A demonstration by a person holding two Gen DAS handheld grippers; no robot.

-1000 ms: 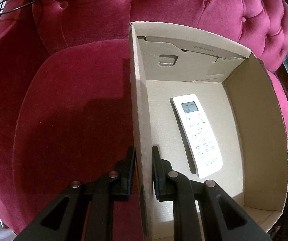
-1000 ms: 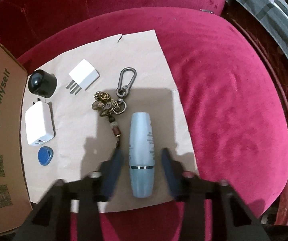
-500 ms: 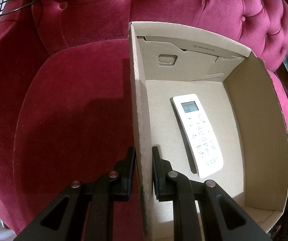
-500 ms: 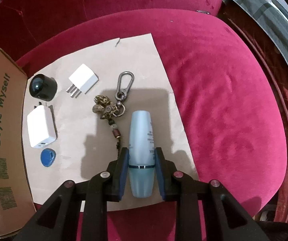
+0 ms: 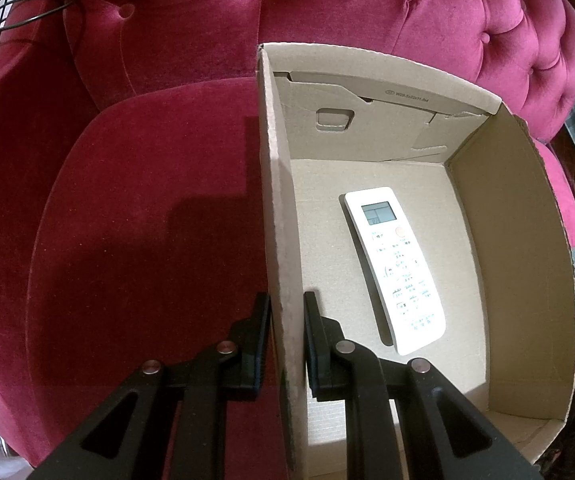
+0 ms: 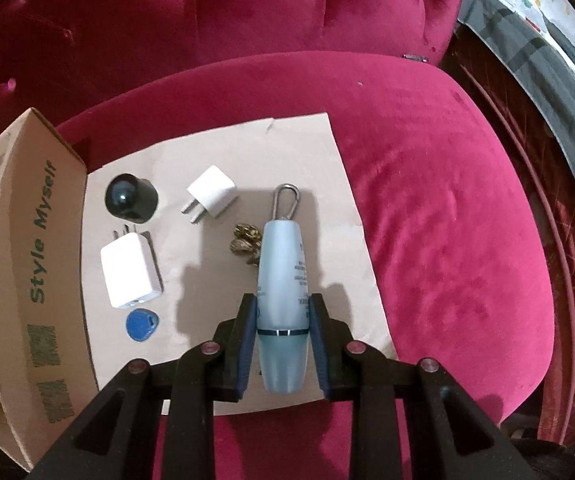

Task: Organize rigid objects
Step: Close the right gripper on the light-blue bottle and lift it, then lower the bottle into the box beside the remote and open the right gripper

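**Bottle gripped and lifted**

The right gripper [image 6: 282, 320], open around the pale blue bottle [image 6: 283, 276] a second ago, now clamps it; the bottle is raised off the cardboard sheet [image 6: 223, 148]; it now hides part of the keychain [image 6: 247, 240].

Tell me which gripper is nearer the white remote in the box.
Left. The left gripper is clamped on the cardboard box wall, beside the remote lying inside. The right gripper holds the pale blue bottle over the paper sheet, outside the box.
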